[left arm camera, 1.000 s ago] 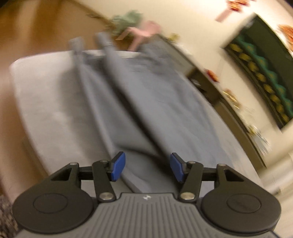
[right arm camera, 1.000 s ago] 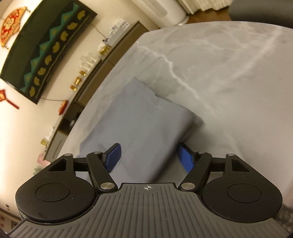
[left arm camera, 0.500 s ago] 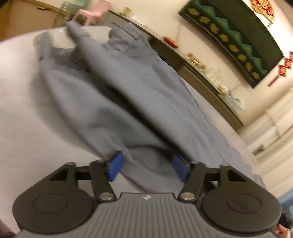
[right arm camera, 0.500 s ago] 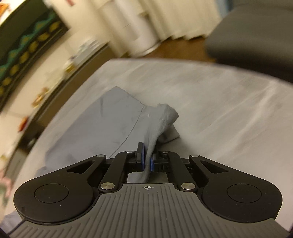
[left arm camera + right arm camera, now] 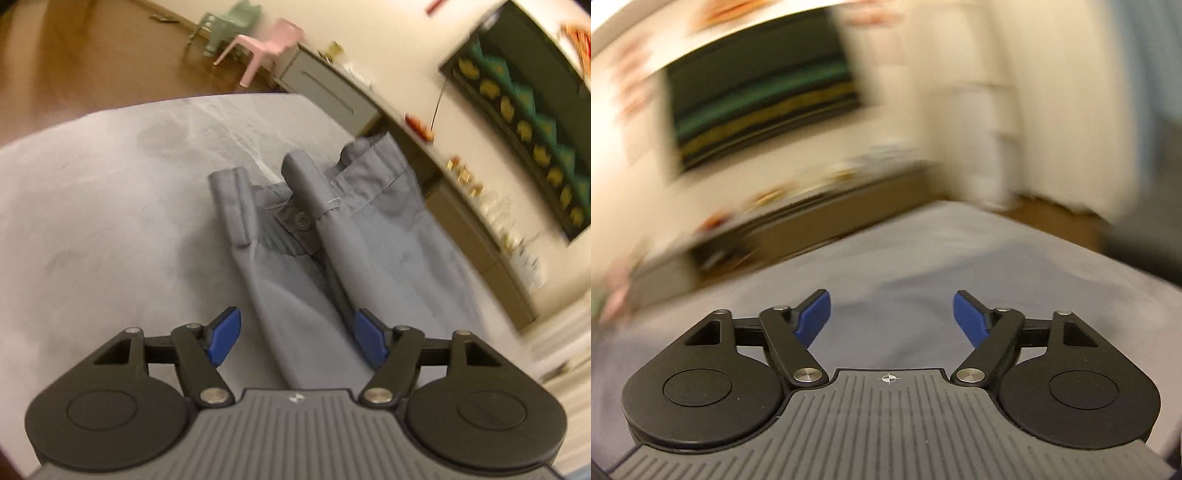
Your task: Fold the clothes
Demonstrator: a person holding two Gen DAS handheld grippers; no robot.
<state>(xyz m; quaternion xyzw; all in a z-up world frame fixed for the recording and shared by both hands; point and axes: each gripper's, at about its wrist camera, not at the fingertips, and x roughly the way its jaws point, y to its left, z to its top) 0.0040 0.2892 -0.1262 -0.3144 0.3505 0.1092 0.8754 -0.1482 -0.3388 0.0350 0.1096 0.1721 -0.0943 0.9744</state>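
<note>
Grey trousers [image 5: 369, 236] lie lengthwise on a pale grey padded surface [image 5: 110, 221], with the waistband and its dark button [image 5: 303, 221] at the far end. My left gripper [image 5: 297, 341] hovers low over the near part of the trousers. Its jaws are opening, and a fold of cloth lies under and between the blue pads [image 5: 225, 338] without being pinched. In the blurred right wrist view my right gripper [image 5: 891, 315] is above the surface. Its jaws are opening wide and nothing is between them. A darker grey patch [image 5: 916, 284] ahead may be the trousers.
A pink chair [image 5: 269, 40] and a green chair [image 5: 229, 26] stand on the wooden floor [image 5: 92, 55] beyond the far edge. A low cabinet [image 5: 332, 96] with small ornaments runs along the wall under a dark wall hanging [image 5: 535, 103].
Half a second ago my right gripper was shut on a fold of the trousers; it has since let go, opened, risen and rolled level. My left gripper has slid sideways along the trousers.
</note>
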